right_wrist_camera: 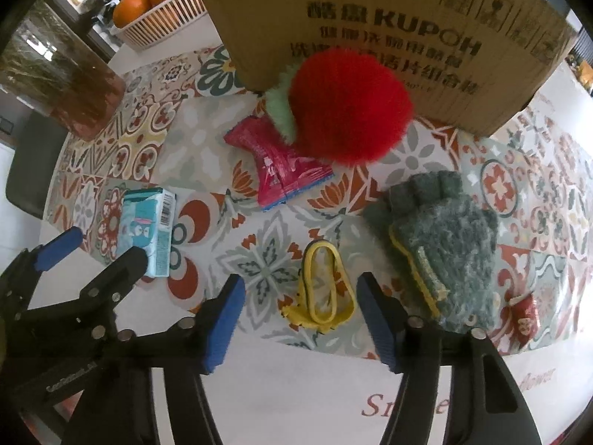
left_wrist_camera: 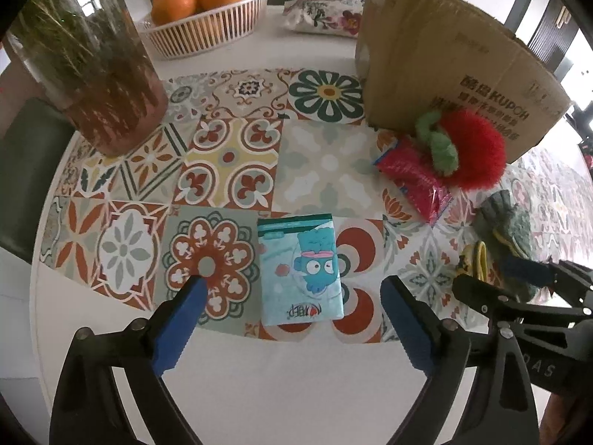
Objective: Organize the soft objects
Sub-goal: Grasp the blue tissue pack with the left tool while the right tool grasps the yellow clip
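Left gripper: jaws spread wide, empty, above the tabletop; tissue pack lies between the tips at 12 o'clock, untouched. Right gripper: jaws spread, holding nothing, flanking the yellow band. Green glove at 2 o'clock, red pompom against the box at 12, red packet at 11.

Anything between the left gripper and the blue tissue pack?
Nothing visible. The left gripper is open, and the blue tissue pack lies flat on the patterned mat right between its fingers. The right gripper is off to the side, over the yellow item.
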A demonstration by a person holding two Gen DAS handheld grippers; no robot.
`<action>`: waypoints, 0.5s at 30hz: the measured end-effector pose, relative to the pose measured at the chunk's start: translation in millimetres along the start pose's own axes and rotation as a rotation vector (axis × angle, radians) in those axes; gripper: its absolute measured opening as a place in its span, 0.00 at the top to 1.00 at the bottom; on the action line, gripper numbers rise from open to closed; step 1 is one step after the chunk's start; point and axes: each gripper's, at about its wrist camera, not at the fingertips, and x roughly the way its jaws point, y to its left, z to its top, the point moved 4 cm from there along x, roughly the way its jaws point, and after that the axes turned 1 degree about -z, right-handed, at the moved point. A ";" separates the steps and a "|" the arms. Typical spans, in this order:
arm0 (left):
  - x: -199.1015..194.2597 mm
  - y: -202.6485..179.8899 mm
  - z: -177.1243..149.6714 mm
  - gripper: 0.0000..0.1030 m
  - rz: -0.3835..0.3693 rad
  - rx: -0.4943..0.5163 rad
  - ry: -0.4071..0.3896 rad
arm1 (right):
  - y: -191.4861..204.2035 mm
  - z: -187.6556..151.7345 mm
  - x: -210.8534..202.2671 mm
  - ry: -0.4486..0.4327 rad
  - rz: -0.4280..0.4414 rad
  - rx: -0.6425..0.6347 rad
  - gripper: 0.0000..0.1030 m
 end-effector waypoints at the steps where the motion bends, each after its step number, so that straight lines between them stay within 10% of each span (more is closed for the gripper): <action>1: 3.2 -0.5 0.7 0.11 -0.002 -0.002 0.007 | 0.1 0.4 2.1 0.004 0.002 -0.001 0.42; 15: 35.4 -4.4 7.4 0.28 -0.011 -0.018 0.075 | -9.3 11.6 22.1 0.019 -0.050 0.008 0.47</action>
